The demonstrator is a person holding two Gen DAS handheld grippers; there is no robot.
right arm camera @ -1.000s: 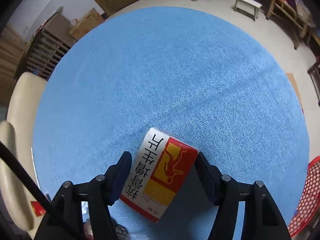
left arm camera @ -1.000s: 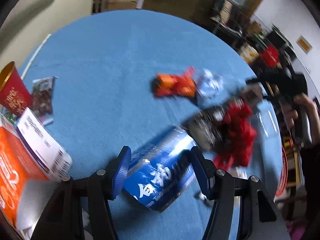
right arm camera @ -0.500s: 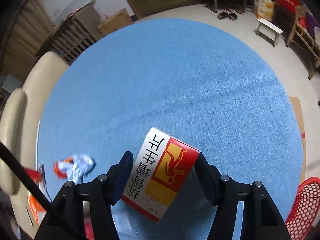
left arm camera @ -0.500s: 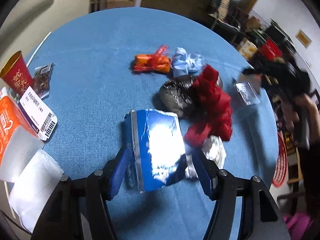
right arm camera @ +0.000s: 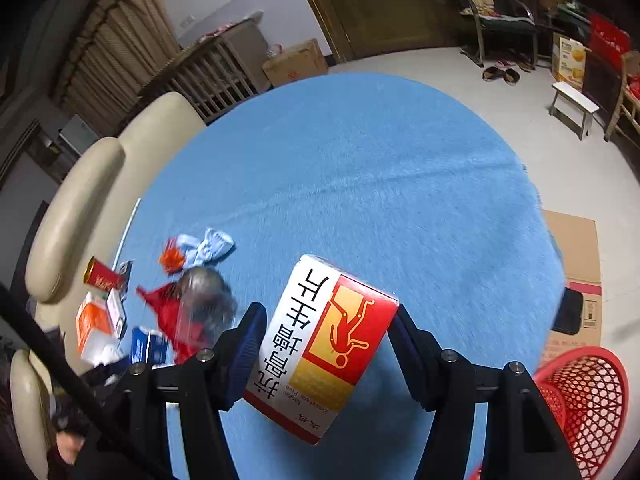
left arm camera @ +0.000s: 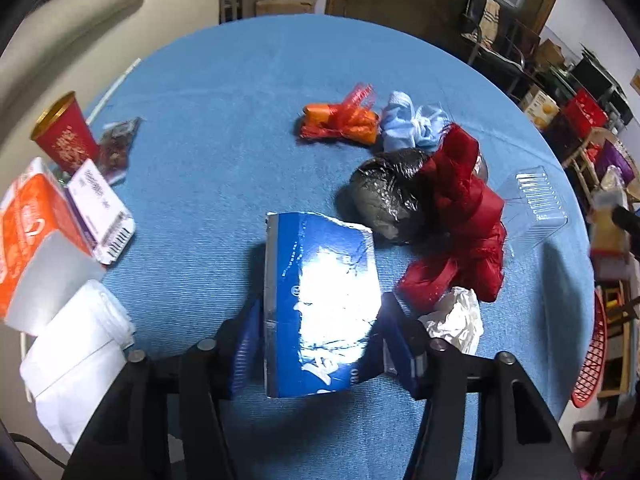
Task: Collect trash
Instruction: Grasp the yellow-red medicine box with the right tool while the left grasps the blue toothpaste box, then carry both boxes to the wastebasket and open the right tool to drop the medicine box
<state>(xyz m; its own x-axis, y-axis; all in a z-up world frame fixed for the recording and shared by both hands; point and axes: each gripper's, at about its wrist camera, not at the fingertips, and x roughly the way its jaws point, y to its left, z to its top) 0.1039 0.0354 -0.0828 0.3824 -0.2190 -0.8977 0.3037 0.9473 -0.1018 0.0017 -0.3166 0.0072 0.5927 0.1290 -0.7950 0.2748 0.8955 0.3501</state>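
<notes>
Moved: right hand-held gripper (right arm camera: 324,344) now views the red basket (right arm camera: 580,396), barely seen before; left jaws have just been closing.
Left hand-held gripper (left arm camera: 316,340): clamped on blue pack (left arm camera: 320,304), above the bench (left arm camera: 240,120).
Right hand-held gripper: clamped on white-red box (right arm camera: 320,344), left of the basket.
Pile: red bag (left arm camera: 460,232), black bag (left arm camera: 388,196) beyond the pack.

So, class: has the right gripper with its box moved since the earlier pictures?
Yes. The right gripper, holding the red-and-white box, has swung toward the red basket beside the table.
</notes>
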